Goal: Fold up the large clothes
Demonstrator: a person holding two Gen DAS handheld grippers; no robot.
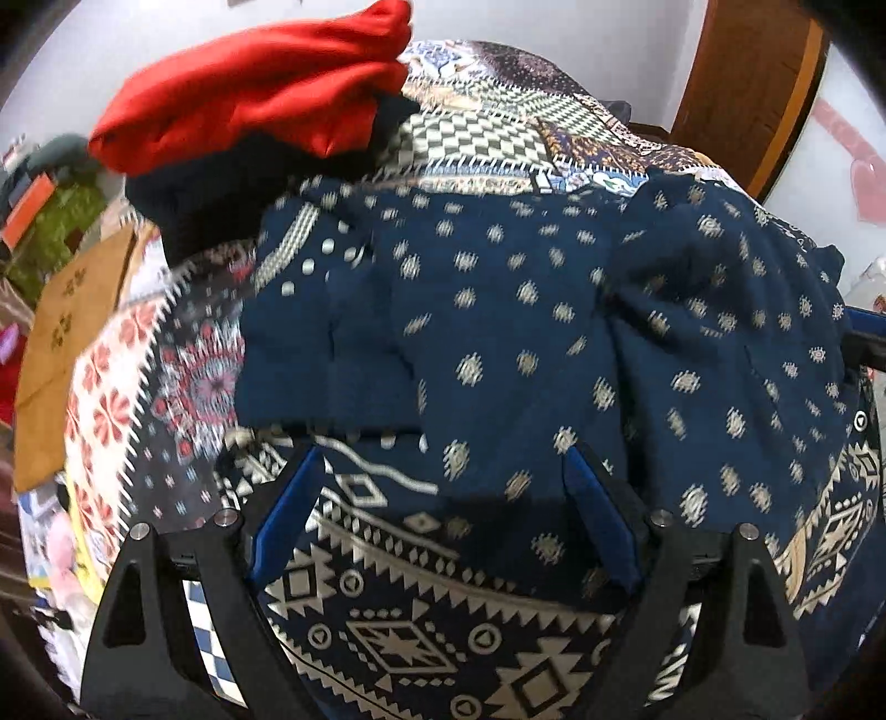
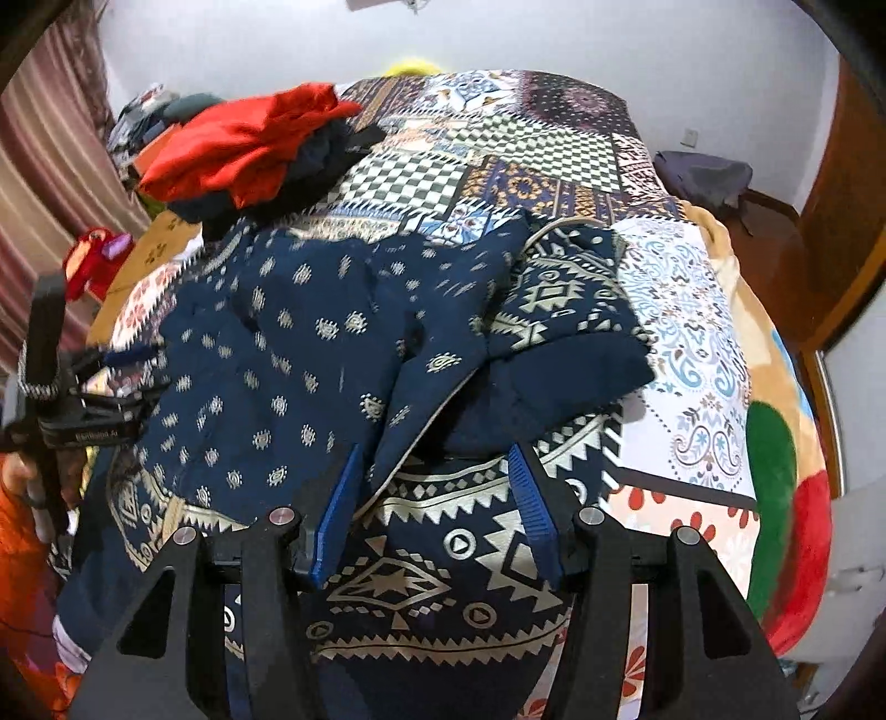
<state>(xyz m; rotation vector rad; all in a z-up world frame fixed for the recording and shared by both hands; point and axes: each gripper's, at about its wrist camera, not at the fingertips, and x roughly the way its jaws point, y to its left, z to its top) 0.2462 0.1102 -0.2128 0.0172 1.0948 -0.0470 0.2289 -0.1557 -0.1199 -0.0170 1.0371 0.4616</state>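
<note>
**Both jaws spread above the navy printed garment**

The jaws of both grippers are being held apart, with nothing clamped between them. The left gripper (image 1: 443, 459) is being hovered over the near hem of the navy printed garment (image 1: 531, 343), its blue fingertips (image 1: 595, 498) framing the cloth where small pale motifs are giving way to a broad geometric border. The right gripper (image 2: 437, 459) is being held over the same border, just beside a folded-over flap whose pale edge is running between its fingers; whether the pads are touching the fabric cannot be told.

The garment is being laid across the near part of a bed, rumpled, with one section doubled back toward the middle. The bed is being covered by a patchwork quilt (image 2: 498, 160) of checkered, floral and paisley panels. Beyond it, a plain pale wall (image 2: 498, 39) is being shown, striped curtains (image 2: 44, 166) are hanging at the left, and a wooden door frame (image 2: 847, 221) is standing at the right.

At the far left of the quilt, a red garment (image 1: 260, 105) is being piled on top of a dark garment (image 1: 221, 188), touching the navy garment's far corner. In the right wrist view, the left gripper is being seen at the left edge, above the garment's side.
</note>
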